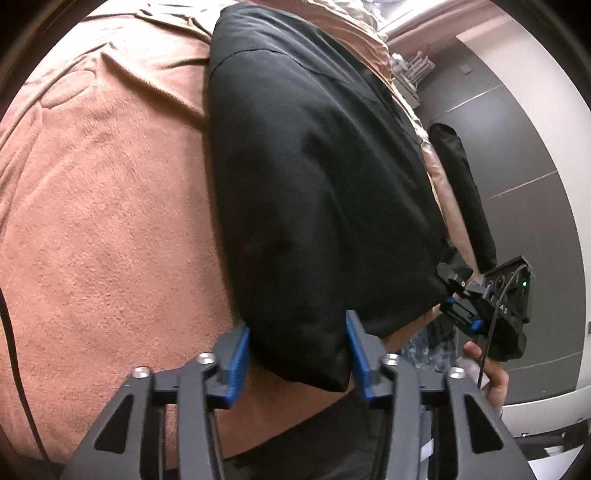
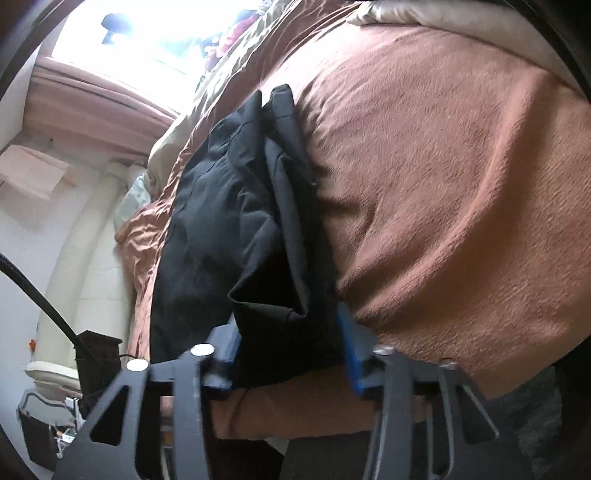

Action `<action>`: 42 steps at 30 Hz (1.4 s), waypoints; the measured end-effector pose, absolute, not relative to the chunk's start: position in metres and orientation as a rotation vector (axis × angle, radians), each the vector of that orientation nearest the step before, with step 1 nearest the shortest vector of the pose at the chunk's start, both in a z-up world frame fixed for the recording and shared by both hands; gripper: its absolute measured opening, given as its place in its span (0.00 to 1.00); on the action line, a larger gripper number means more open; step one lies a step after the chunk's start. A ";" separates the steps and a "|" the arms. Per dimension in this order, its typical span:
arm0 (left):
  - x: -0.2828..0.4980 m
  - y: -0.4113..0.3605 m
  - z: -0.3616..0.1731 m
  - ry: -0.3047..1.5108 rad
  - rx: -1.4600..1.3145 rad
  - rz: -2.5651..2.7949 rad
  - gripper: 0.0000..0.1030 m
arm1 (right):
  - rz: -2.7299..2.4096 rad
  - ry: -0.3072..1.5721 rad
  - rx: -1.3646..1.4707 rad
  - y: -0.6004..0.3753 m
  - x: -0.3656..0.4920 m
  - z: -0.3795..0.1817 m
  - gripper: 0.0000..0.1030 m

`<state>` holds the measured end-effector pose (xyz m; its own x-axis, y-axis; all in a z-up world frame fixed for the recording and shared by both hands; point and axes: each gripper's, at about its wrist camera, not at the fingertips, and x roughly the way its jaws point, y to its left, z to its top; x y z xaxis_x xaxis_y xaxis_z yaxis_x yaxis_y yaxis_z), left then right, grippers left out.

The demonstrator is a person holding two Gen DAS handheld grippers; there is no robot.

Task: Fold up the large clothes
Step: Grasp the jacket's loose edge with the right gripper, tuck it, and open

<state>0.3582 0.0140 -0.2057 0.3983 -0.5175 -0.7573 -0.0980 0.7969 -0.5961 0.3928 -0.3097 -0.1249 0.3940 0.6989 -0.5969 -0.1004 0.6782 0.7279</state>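
A large black garment [image 1: 314,177] lies spread on a bed with a rust-orange blanket [image 1: 103,206]. My left gripper [image 1: 297,360] is open, its blue-padded fingers either side of the garment's near corner at the bed edge. The right gripper [image 1: 458,295] shows in the left wrist view at the garment's other near corner. In the right wrist view the garment [image 2: 229,236] lies bunched in folds, and my right gripper [image 2: 288,356] is open with its fingers around the near hem. The blanket [image 2: 443,184] fills the right side.
The bed edge runs just below both grippers. A grey wall or wardrobe [image 1: 524,155] stands to the right of the bed. A bright window [image 2: 155,33], a cream headboard post [image 2: 74,258] and a dark nightstand [image 2: 98,354] stand at the far left.
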 end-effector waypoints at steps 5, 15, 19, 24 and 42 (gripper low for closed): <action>0.355 0.017 -0.192 1.132 -0.607 -0.291 0.34 | 0.575 1.045 0.641 -0.303 0.387 -0.116 0.20; 0.320 0.030 -0.178 1.144 -0.560 -0.304 0.33 | 0.640 1.087 0.565 -0.288 0.356 -0.112 0.20; 0.306 0.036 -0.175 1.150 -0.553 -0.311 0.33 | 0.672 1.117 0.532 -0.282 0.339 -0.109 0.20; 0.290 0.041 -0.179 1.164 -0.550 -0.325 0.36 | 0.692 1.149 0.487 -0.281 0.333 -0.111 0.29; 0.360 0.079 -0.170 1.121 -0.602 -0.251 0.75 | 0.626 1.097 0.554 -0.334 0.440 -0.095 0.67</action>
<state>0.3602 0.0793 -0.1704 0.4275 -0.4791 -0.7666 -0.1068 0.8153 -0.5691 0.4404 -0.3338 -0.0955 0.3208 0.7042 -0.6334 -0.1871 0.7027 0.6865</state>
